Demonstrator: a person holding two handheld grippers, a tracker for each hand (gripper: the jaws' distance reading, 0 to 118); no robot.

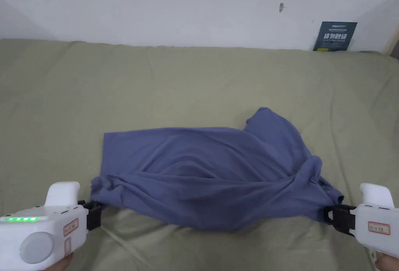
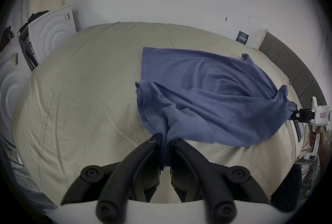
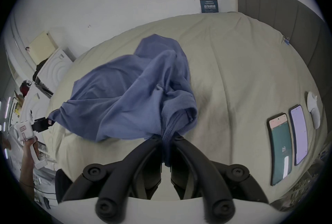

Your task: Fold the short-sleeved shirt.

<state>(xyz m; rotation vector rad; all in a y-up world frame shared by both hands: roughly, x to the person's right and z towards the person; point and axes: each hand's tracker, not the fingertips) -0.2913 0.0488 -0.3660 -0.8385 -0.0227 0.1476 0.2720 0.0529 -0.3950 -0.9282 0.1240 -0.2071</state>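
1. Nearest the head camera, the left gripper is held low at the left; its jaws are clenched on a bunched corner of the blue shirt. In the left gripper view cloth is seen pinched between both jaws.
2. At the right, the right gripper is likewise clamped on the shirt; in the right gripper view a stitched hem is seen drawn into the narrow gap between the jaws.
3. The near edge of the shirt is stretched between the two grippers and lifted off the bed, sagging in the middle; folds run across it from one grip to the other.
4. The far part of the shirt is laid on the beige sheet, with a straight edge at the far left and a raised hump at the far right.
5. Two phones and a small white object are seen lying on the sheet, well apart from the shirt.
6. Beyond the bed, a dark sign is propped against the white wall.
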